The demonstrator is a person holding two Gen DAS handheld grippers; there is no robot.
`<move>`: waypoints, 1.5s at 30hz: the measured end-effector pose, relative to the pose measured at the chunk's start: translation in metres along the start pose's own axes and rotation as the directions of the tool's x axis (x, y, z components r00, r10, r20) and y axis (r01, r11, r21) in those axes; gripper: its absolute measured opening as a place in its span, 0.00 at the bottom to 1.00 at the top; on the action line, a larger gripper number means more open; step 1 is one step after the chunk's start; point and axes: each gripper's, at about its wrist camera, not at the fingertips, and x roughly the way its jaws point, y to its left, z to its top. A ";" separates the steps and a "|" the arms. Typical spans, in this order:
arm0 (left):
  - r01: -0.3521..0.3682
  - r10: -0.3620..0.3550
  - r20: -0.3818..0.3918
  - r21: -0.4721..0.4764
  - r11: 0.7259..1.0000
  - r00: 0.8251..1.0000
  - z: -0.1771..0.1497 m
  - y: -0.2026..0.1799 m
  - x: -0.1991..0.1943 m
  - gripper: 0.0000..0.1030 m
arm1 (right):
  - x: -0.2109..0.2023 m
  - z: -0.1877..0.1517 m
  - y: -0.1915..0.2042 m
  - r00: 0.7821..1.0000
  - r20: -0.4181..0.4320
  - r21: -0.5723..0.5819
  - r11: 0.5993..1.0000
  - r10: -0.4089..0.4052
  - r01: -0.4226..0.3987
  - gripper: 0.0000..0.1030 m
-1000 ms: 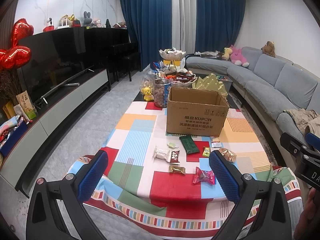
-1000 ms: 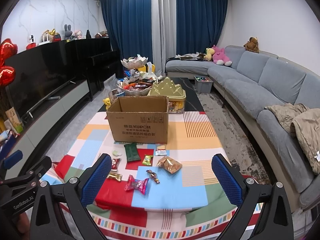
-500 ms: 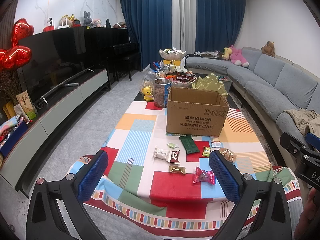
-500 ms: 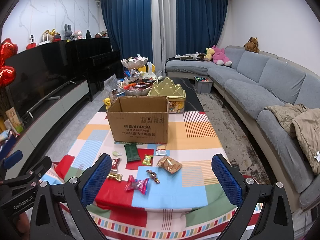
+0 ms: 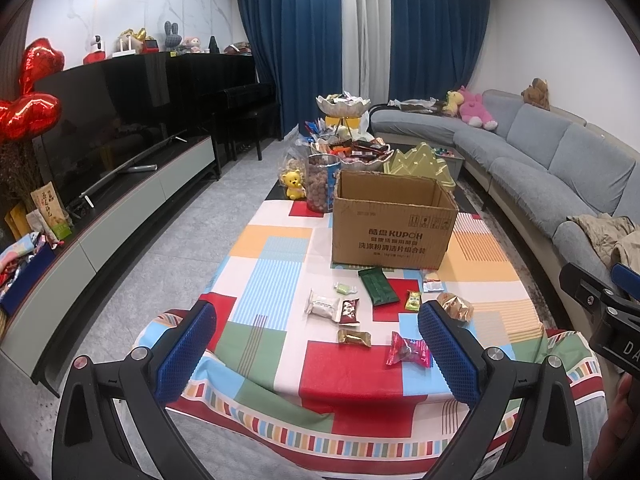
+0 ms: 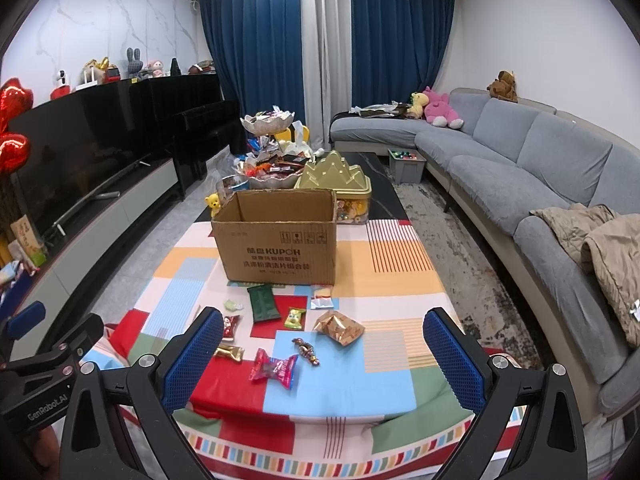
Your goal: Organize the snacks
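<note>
An open brown cardboard box (image 5: 394,224) (image 6: 278,236) stands on a table with a colourful checked cloth (image 5: 272,260) (image 6: 392,272). Several wrapped snacks lie in front of it: a dark green packet (image 5: 378,286) (image 6: 263,303), a white packet (image 5: 323,304), a pink candy wrapper (image 5: 409,350) (image 6: 274,366), a gold foil bag (image 5: 456,306) (image 6: 339,327). My left gripper (image 5: 318,354) is open and empty, held before the table's near edge. My right gripper (image 6: 323,360) is open and empty, also short of the snacks.
Behind the box stand bowls of sweets (image 6: 276,174), a gold tin (image 6: 336,180) and a jar of nuts (image 5: 320,188). A grey sofa (image 6: 520,168) runs along the right. A TV cabinet (image 5: 100,216) runs along the left. Grey floor lies between.
</note>
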 end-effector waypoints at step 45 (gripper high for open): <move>-0.009 0.019 -0.109 0.090 0.996 0.994 0.027 -0.014 0.079 1.00 | 0.081 0.023 -0.002 0.990 -0.138 -0.041 0.999 -0.027 0.022 0.98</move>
